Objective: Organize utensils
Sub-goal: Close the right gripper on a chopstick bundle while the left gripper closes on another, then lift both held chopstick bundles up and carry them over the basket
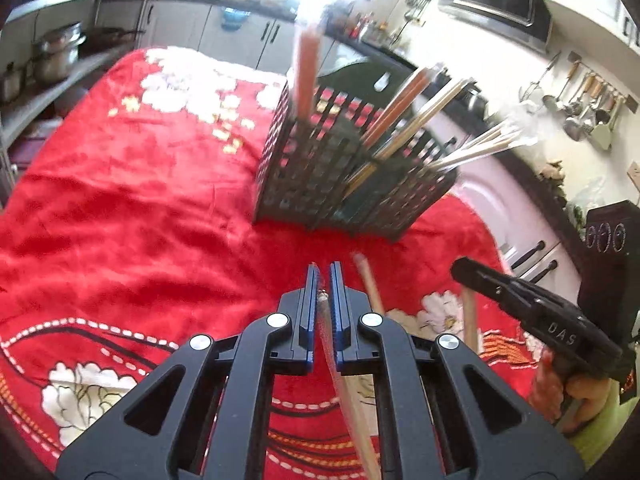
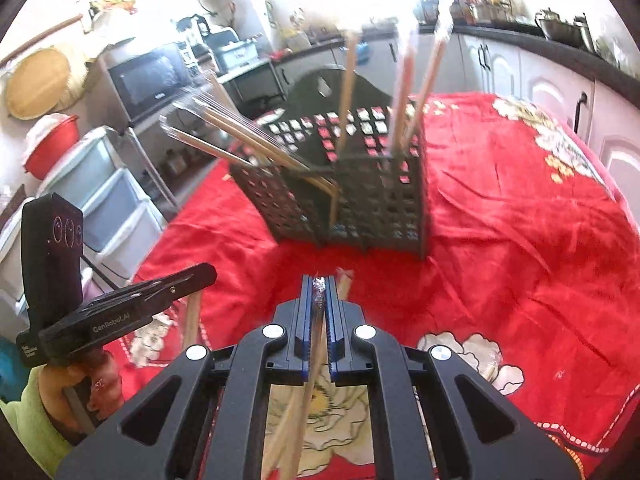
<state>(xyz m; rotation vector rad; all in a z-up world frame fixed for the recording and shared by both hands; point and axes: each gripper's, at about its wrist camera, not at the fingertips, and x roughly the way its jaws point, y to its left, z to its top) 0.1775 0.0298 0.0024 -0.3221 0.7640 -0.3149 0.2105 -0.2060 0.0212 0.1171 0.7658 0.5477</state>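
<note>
A black slotted utensil holder (image 1: 320, 176) (image 2: 360, 196) stands on the red flowered cloth (image 1: 140, 200), with several wrapped chopsticks (image 1: 404, 120) (image 2: 256, 140) leaning out of its compartments. My left gripper (image 1: 324, 276) hangs in front of the holder, shut on a pale plastic-wrapped chopstick (image 1: 344, 384) that slants down beneath it. My right gripper (image 2: 319, 284) is likewise shut on a wrapped chopstick (image 2: 310, 392). In the left wrist view the right gripper (image 1: 460, 268) appears at the right, a stick (image 1: 470, 320) hanging from it. The left gripper (image 2: 208, 272) shows at the left of the right wrist view.
A loose stick (image 1: 368, 284) lies on the cloth beside my left fingers. Kitchen counters and cabinets (image 2: 540, 80) ring the table; a microwave (image 2: 148, 80) and plastic drawers (image 2: 104, 196) stand on one side, hanging ladles (image 1: 584, 108) on the other. A person's hand (image 2: 60, 396) holds the left gripper.
</note>
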